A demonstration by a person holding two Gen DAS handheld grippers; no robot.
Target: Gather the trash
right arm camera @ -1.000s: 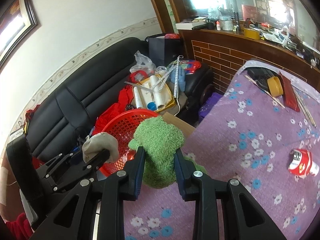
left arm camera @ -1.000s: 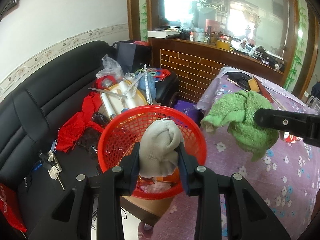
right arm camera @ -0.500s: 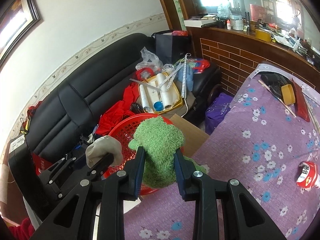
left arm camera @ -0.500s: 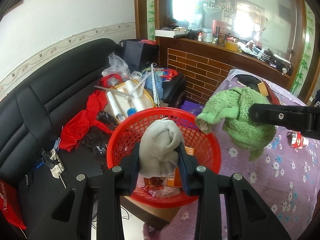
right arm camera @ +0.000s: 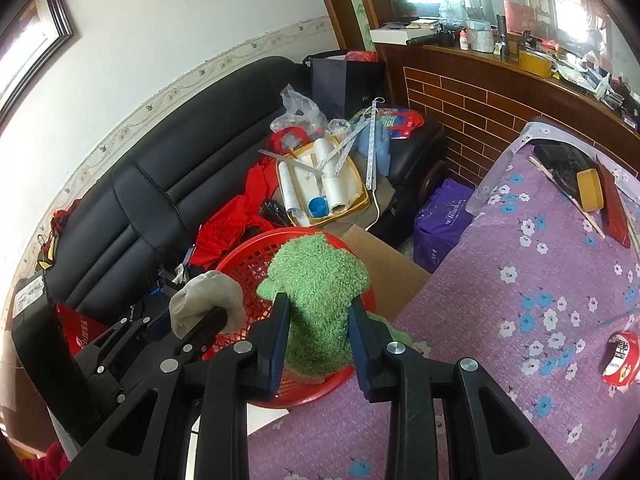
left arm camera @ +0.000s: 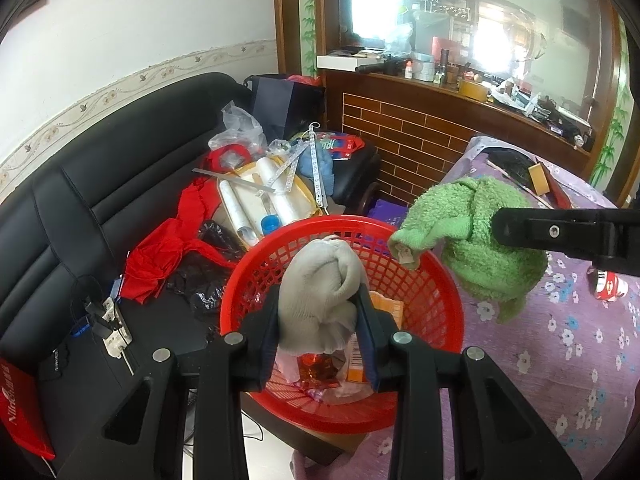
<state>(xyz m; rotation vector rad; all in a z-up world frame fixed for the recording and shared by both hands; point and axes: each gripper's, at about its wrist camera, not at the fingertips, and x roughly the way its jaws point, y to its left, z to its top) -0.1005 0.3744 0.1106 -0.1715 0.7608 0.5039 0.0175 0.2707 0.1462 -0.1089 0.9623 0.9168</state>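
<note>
Both claws have carried their loads closer to the red basket, which now fills more of the left wrist view than a second ago. The left claw is clamped on a bundled grey cloth, held directly above the basket's opening, where wrappers and an orange packet already lie at the bottom. The right claw grips a fluffy green cloth, which hangs over the basket's rim on the side nearest the surface with the purple flowered cover. In the left wrist view that green cloth dangles just beside the basket's right edge. A crushed red and white can lies on the purple cover, well apart from the basket. Behind the basket, a black sofa carries red fabric and a yellow tray of white rolls.
</note>
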